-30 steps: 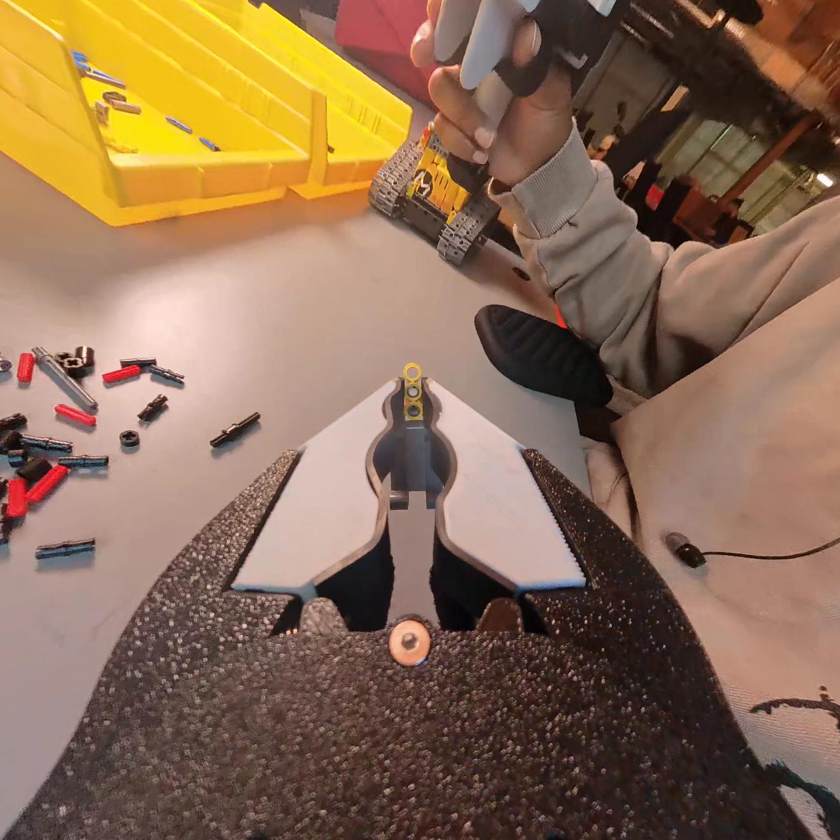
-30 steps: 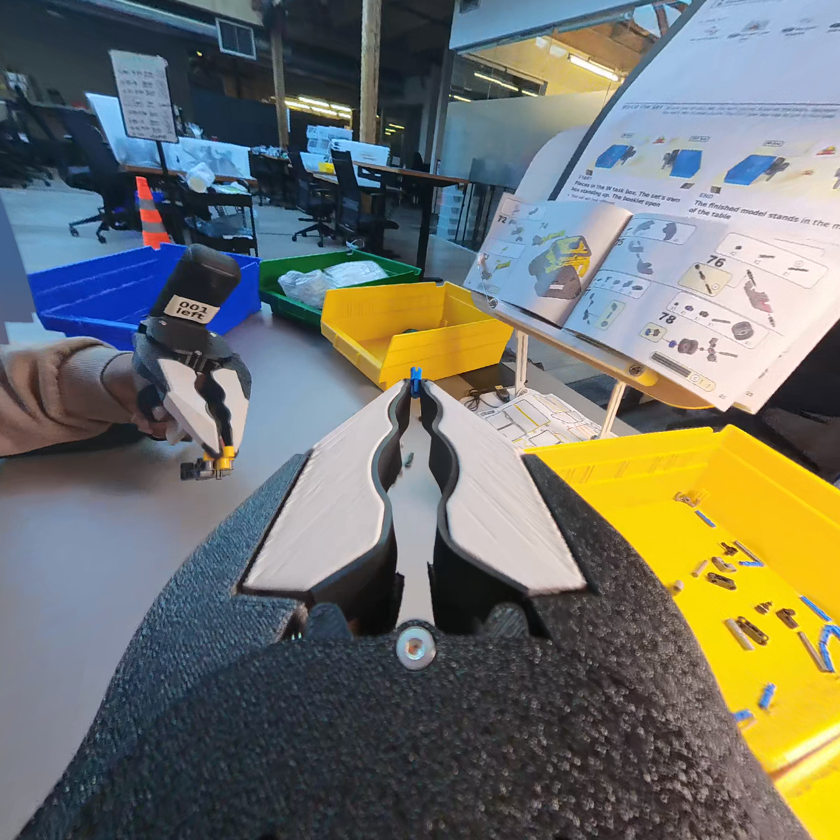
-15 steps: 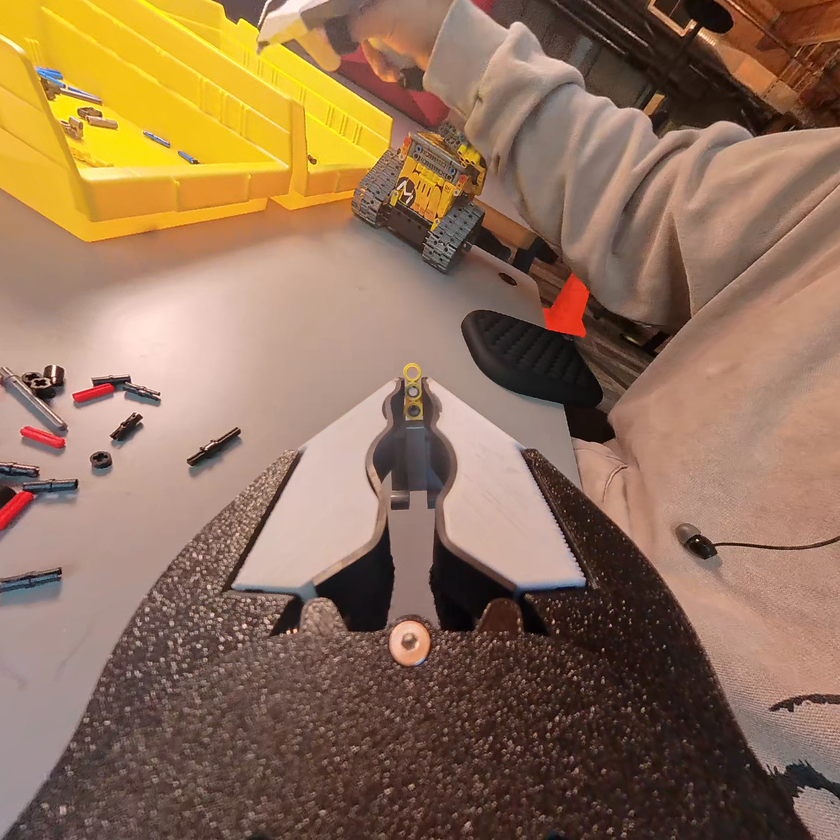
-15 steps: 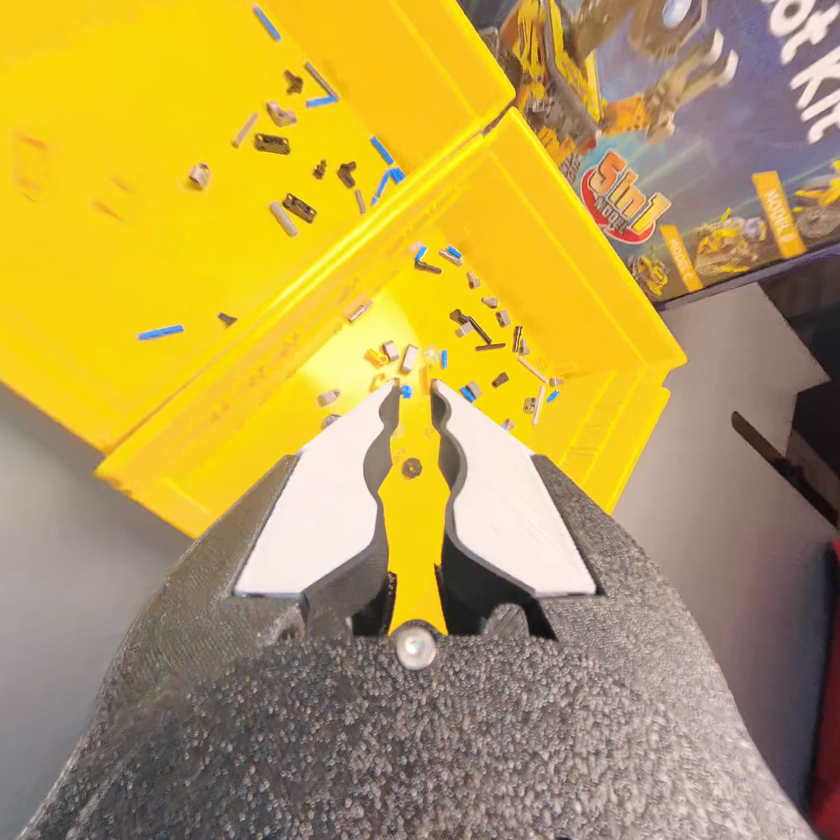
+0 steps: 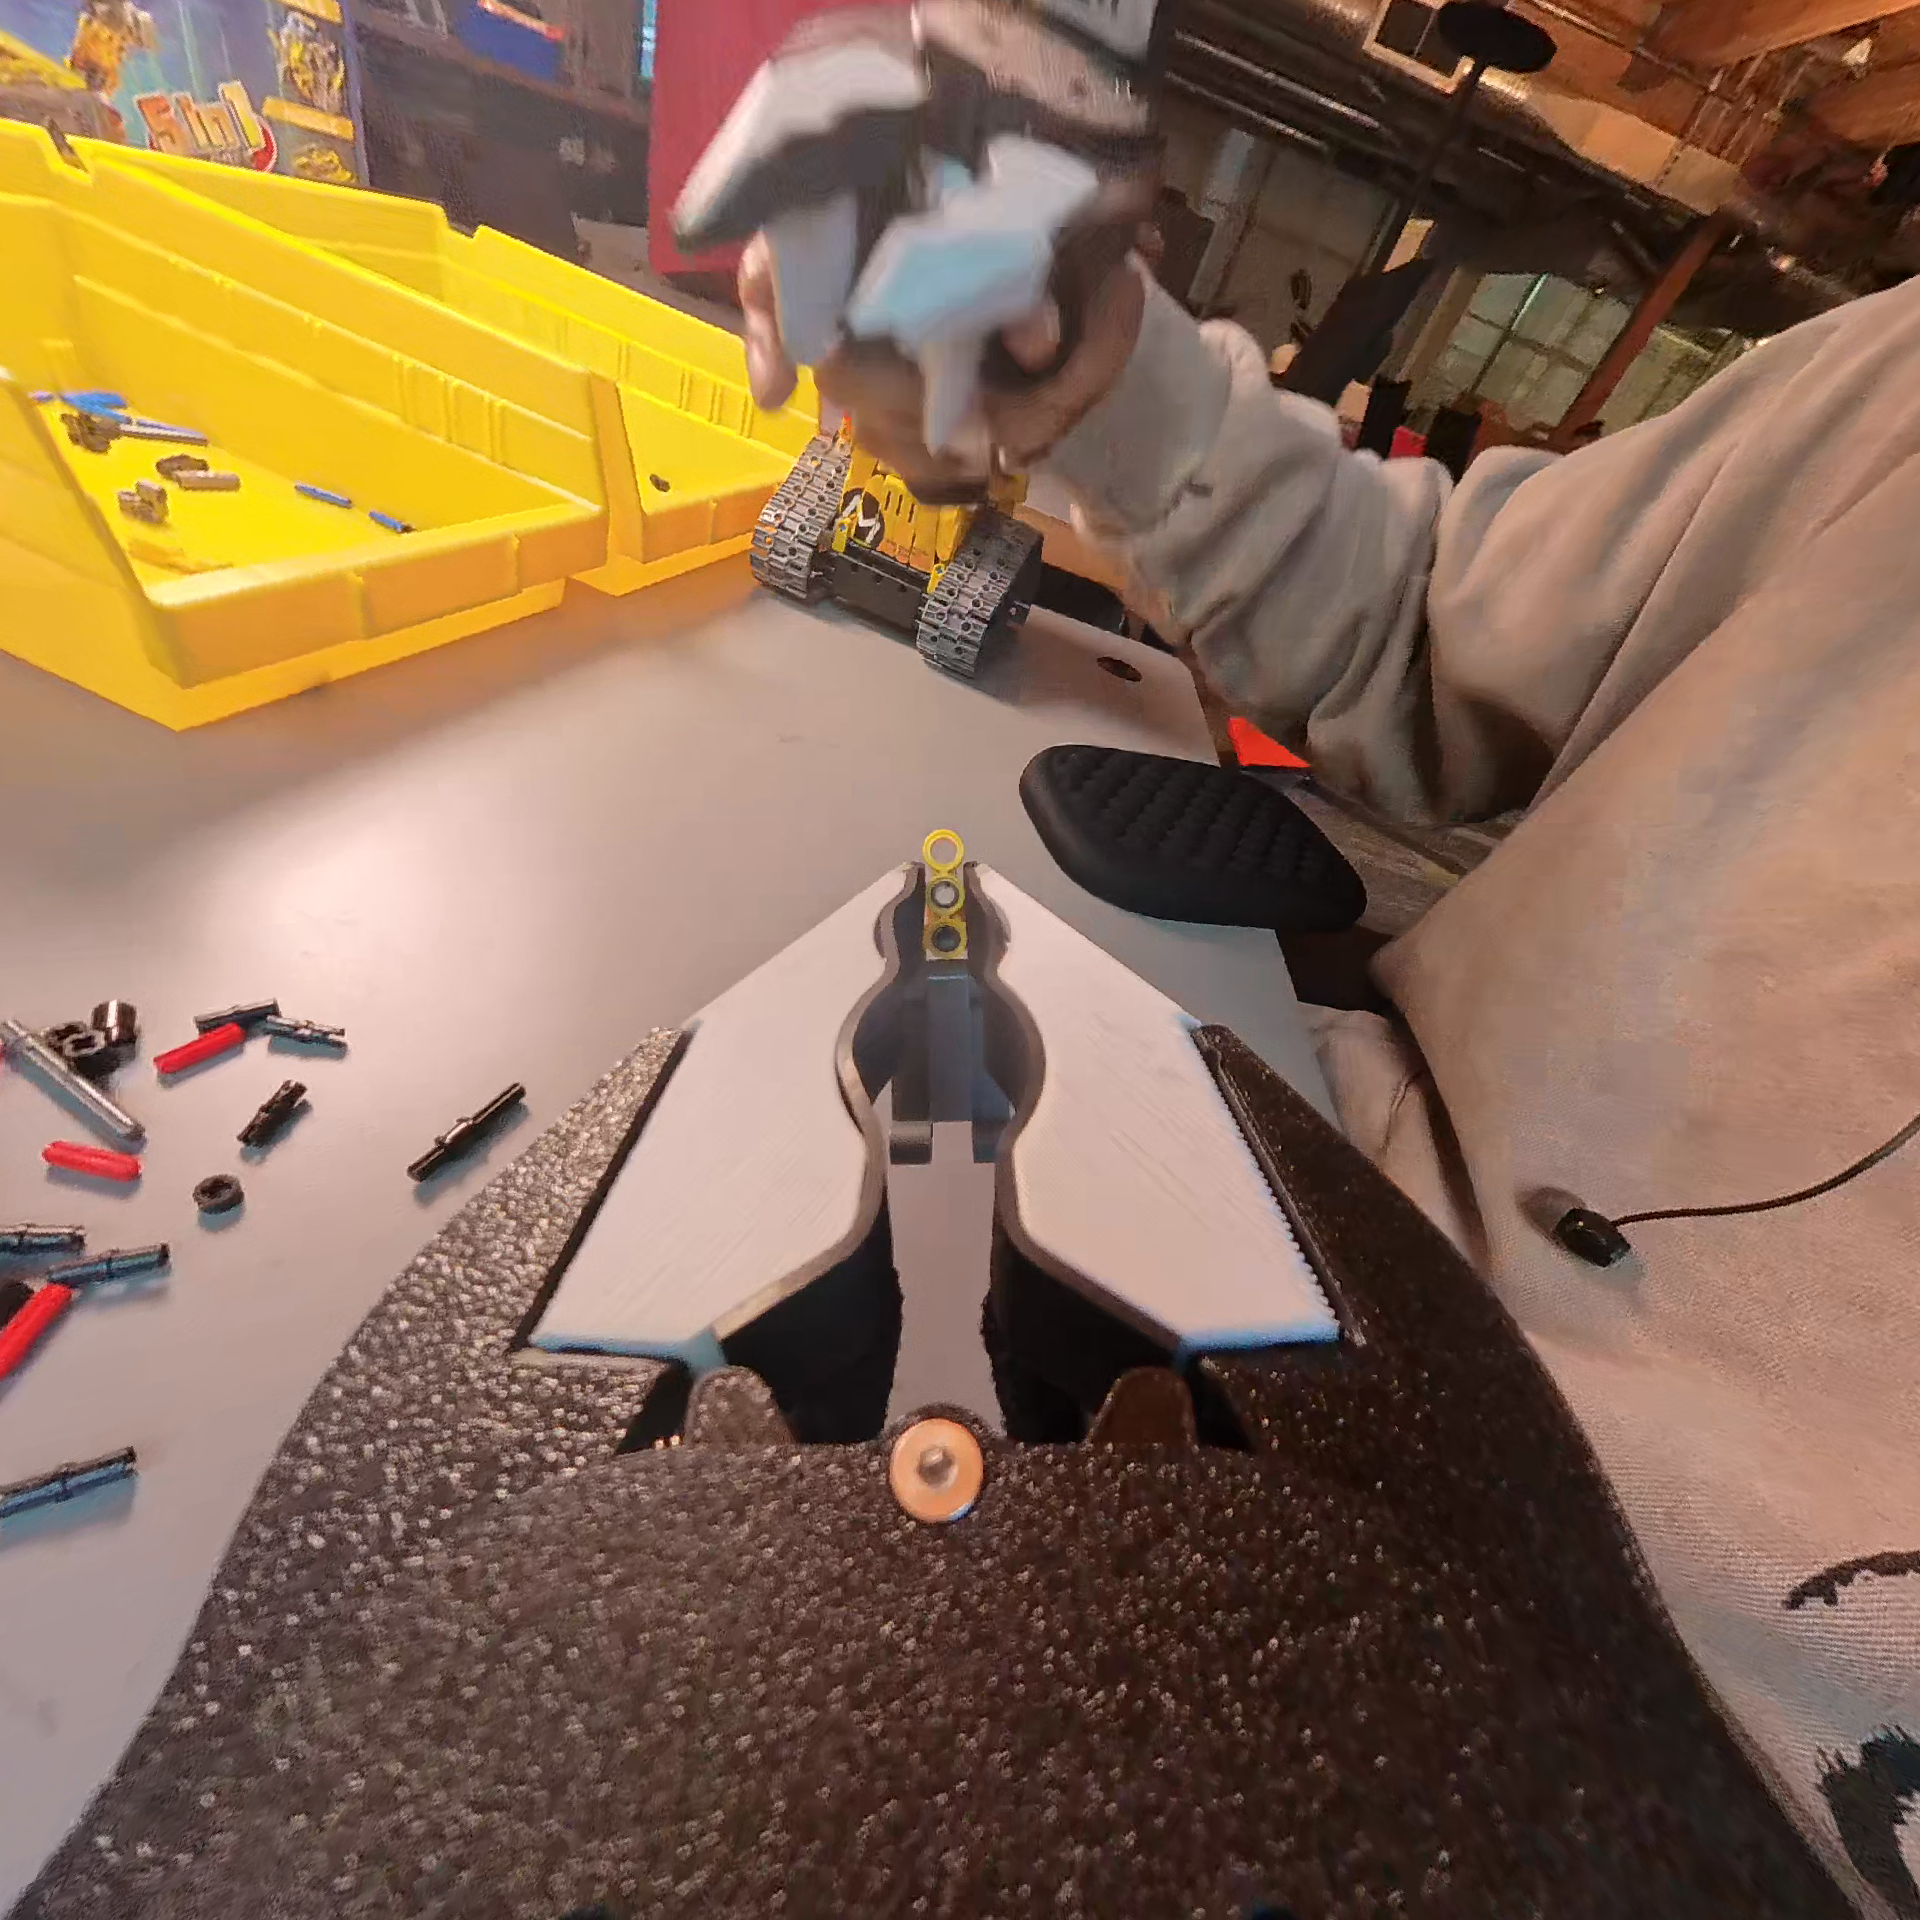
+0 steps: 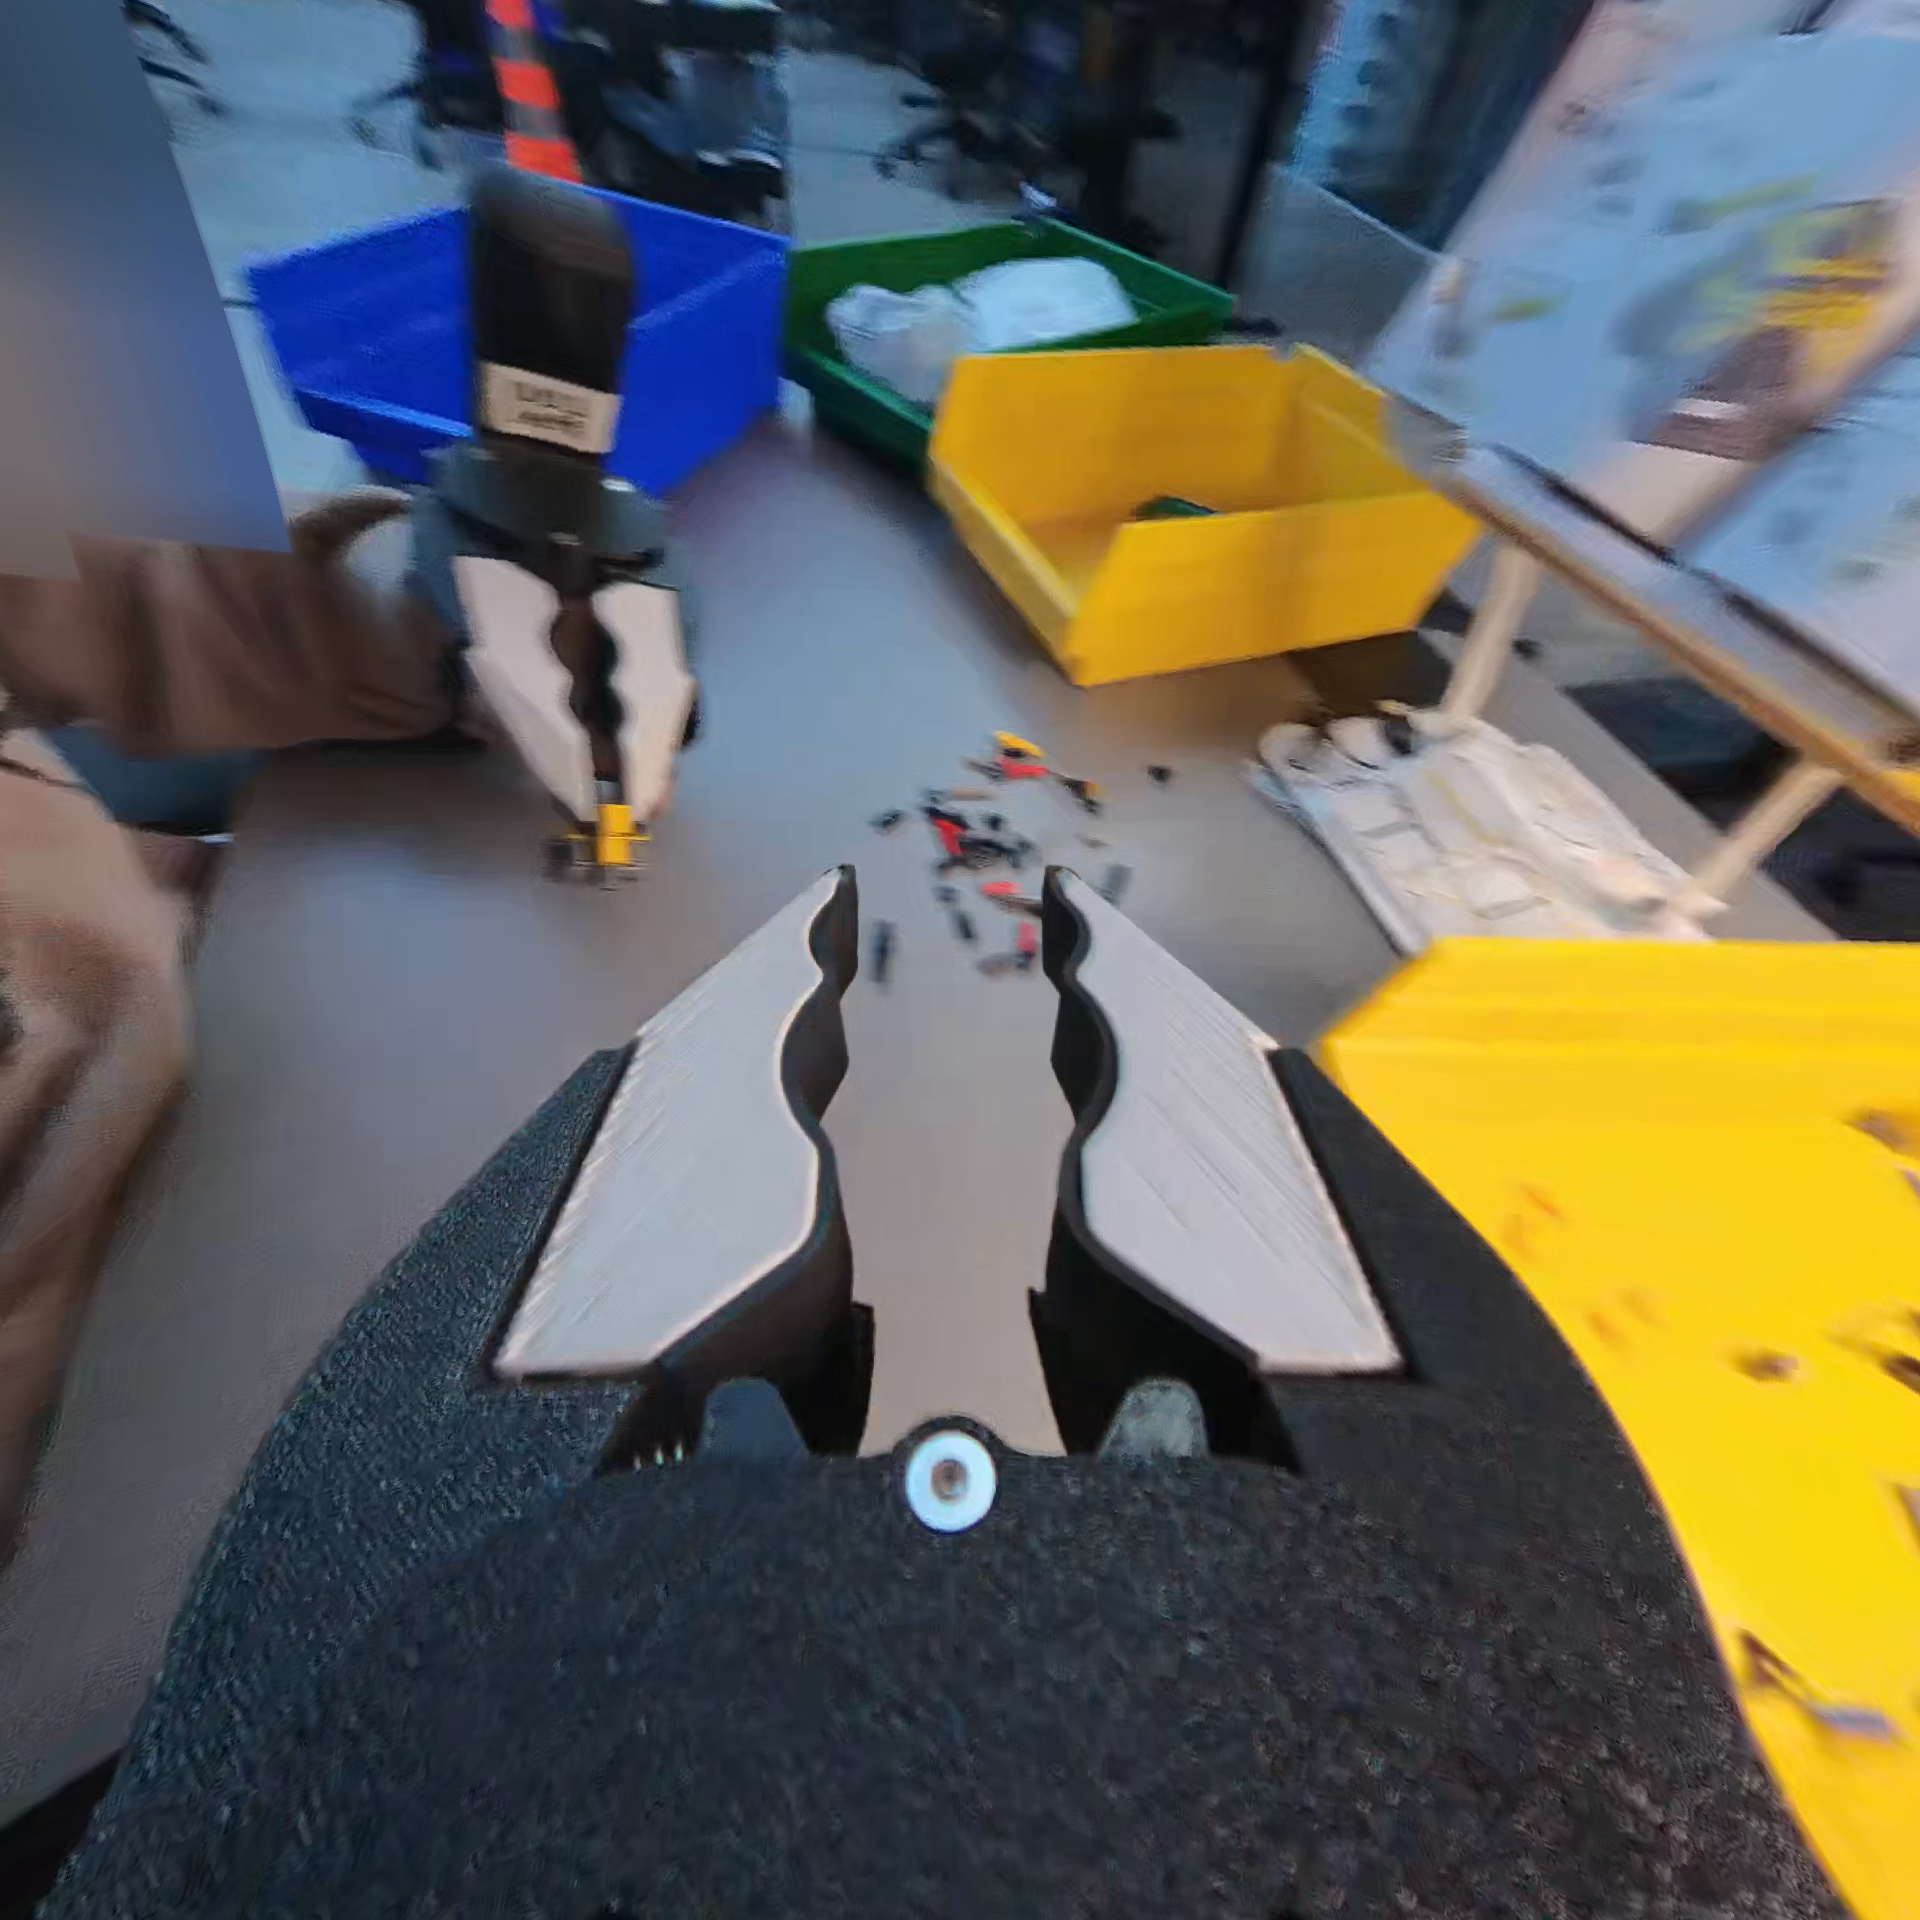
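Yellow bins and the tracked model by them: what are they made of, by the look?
Yellow bins: moulded plastic, likely; glossy walls with ribs. Tracked model: snap-together plastic bricks, it seems; grey linked treads, yellow studded body. Its top is hidden behind the blurred right gripper.

Left gripper point(image 5: 943, 891) low, jaws pinched together; right gripper point(image 6: 950, 883) raised, jaws apart, empty.
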Demonstrator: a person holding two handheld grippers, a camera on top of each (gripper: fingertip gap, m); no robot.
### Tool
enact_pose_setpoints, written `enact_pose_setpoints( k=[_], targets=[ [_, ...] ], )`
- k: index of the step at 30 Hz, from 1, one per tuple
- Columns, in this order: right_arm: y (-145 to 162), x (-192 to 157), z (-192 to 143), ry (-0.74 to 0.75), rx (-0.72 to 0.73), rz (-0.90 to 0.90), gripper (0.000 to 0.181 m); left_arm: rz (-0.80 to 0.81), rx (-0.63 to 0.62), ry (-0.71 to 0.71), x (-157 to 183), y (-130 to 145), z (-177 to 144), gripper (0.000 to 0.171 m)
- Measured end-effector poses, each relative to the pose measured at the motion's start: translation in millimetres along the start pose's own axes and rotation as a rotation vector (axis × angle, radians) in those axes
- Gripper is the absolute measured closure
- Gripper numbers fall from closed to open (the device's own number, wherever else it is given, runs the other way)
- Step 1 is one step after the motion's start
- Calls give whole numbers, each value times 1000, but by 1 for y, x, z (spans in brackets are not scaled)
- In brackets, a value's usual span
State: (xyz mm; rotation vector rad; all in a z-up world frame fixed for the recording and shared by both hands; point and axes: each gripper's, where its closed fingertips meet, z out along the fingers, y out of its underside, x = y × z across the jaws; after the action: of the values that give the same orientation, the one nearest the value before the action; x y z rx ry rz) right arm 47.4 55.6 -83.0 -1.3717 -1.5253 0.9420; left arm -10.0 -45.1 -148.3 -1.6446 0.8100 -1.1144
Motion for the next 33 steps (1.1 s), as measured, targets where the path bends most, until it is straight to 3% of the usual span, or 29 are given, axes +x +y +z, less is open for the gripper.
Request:
enact_pose_setpoints(
  k=[3, 6, 8, 16, 24, 27, 33],
  targets=[
    [8, -74, 40, -188, 97, 49, 147, -40, 93, 69, 9, -13, -3, 164],
    [16, -103, 70, -243, 167, 134, 150, -104, 209, 143, 14, -28, -8, 165],
    [12, -108, 78, -262, 235, 189, 168, -146, 252, 175, 14, -33, -11, 165],
    [3, -110, 77, -309, 335, 293, 179, -193, 321, 205, 11, -40, -16, 165],
    [9, -107, 73, -287, 322, 247, 180, -240, 273, 220, 7, -34, -14, 164],
    [7, -103, 68, -284, 357, 259, 180, -255, 282, 216, 4, -35, -20, 154],
    [5, -109, 63, -312, 387, 236, 180, -145, 197, 203, 15, -25, -10, 150]
  ],
)
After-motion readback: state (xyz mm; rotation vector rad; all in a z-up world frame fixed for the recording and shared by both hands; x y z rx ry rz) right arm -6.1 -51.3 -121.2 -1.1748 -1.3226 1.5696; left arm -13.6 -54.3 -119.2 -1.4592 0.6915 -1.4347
